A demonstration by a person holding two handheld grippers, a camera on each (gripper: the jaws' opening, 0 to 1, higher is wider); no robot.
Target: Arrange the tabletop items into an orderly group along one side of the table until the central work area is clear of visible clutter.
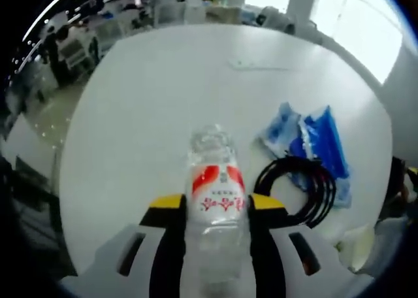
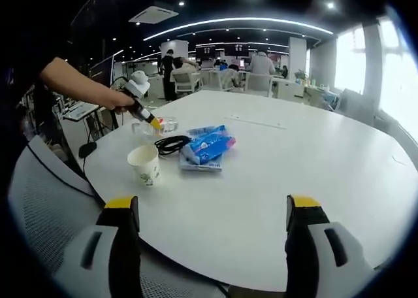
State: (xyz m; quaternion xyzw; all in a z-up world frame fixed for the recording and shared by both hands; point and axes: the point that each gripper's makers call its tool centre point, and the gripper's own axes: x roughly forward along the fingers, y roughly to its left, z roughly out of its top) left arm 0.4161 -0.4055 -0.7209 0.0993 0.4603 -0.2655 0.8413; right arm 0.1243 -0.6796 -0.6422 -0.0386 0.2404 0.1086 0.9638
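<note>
White table (image 2: 307,180) lies bare before the right tool (image 2: 212,213) — cup (image 2: 144,165), cable (image 2: 171,144), blue packets (image 2: 208,148) crowd its far-left edge

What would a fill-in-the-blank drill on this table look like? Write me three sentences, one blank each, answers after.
1. The left gripper is shut on a clear plastic ____.
2. The right gripper has its jaws ____, holding nothing.
3. Beside the blue packets lies a coiled cable coloured ____, with a paper cup nearby.

Missing words: bottle; open; black
</note>
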